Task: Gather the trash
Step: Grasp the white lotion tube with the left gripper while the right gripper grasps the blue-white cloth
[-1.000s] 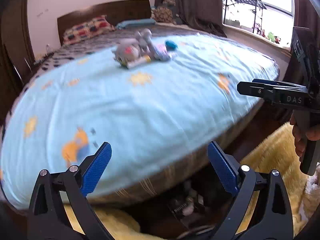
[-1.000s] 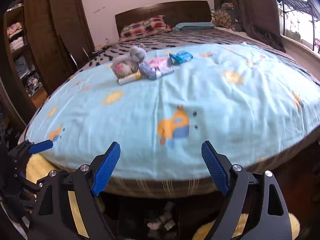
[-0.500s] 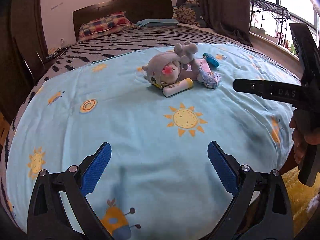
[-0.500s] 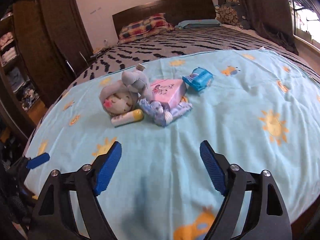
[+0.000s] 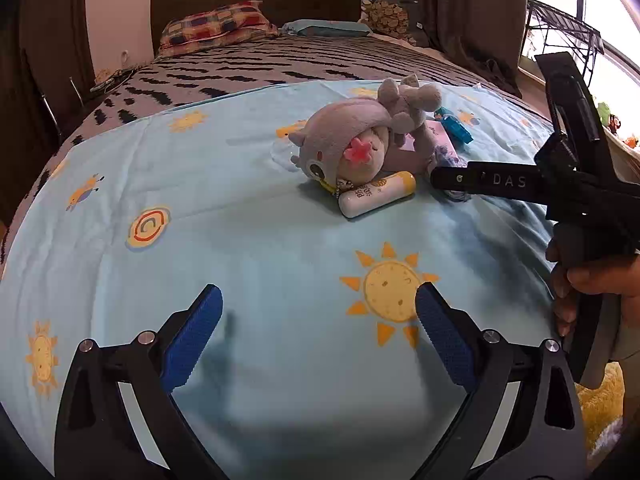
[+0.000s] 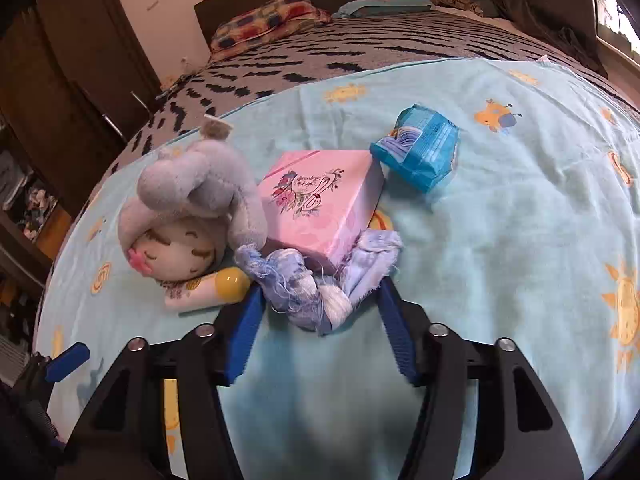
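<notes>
A heap lies on the light blue bedspread (image 6: 500,248): a frayed blue-and-white rag (image 6: 316,284), a pink box (image 6: 324,196), a blue packet (image 6: 420,148), a grey plush doll (image 6: 188,216) and a white tube with a yellow cap (image 6: 208,292). My right gripper (image 6: 316,324) is open, its blue fingers either side of the rag, close to it. My left gripper (image 5: 316,336) is open and empty over bare bedspread, well short of the doll (image 5: 360,148) and tube (image 5: 376,196). The right gripper's black body (image 5: 520,184) reaches in from the right.
A striped dark blanket (image 5: 280,64) and pillows (image 5: 216,24) lie beyond the heap by the headboard. A dark wardrobe (image 6: 80,60) stands left of the bed. A window and curtains (image 5: 480,12) are on the right. A yellow rug (image 5: 600,400) lies at the bed's right foot.
Both grippers have moved forward over the bed toward the heap. The right gripper now brackets the rag; half a second ago it was well short of it.
</notes>
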